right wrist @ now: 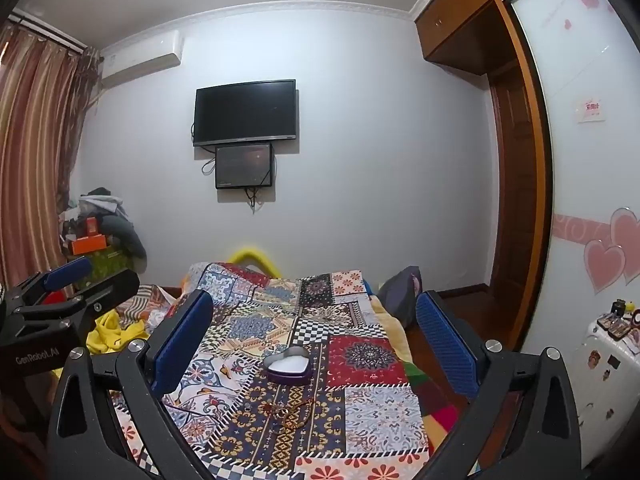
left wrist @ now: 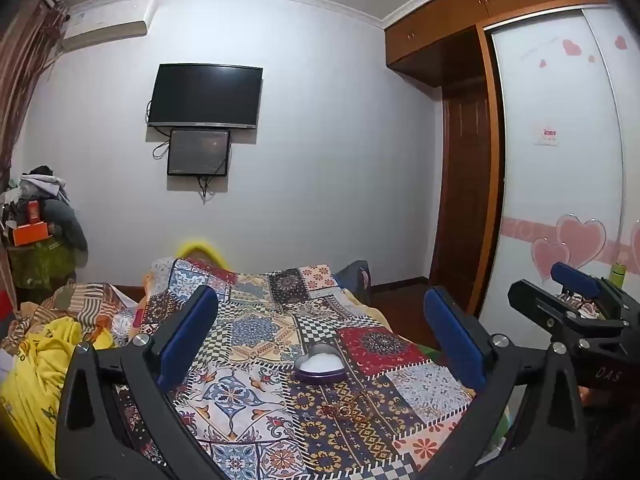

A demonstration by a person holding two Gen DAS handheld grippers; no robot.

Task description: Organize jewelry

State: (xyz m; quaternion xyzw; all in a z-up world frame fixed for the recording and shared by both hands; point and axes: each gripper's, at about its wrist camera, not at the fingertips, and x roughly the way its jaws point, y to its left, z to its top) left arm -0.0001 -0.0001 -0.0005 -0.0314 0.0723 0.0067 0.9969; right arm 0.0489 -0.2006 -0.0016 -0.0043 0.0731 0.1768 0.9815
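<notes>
A heart-shaped purple tin [left wrist: 320, 366] with a white lining lies open on the patchwork bedspread [left wrist: 248, 332]; it also shows in the right wrist view [right wrist: 289, 365]. A gold ring [left wrist: 345, 411] and thin chains lie just in front of it; in the right wrist view a ring [right wrist: 281, 412] and a beaded bracelet [right wrist: 301, 414] lie there. My left gripper [left wrist: 320, 332] is open and empty, held above the bed. My right gripper [right wrist: 314, 330] is open and empty beside it. Each gripper shows at the edge of the other's view.
Yellow clothing [left wrist: 36, 364] and striped bedding lie to the left. A wardrobe with heart stickers [left wrist: 560, 160] stands on the right, with a white cabinet holding small items [right wrist: 604, 352]. A TV [left wrist: 205, 95] hangs on the far wall.
</notes>
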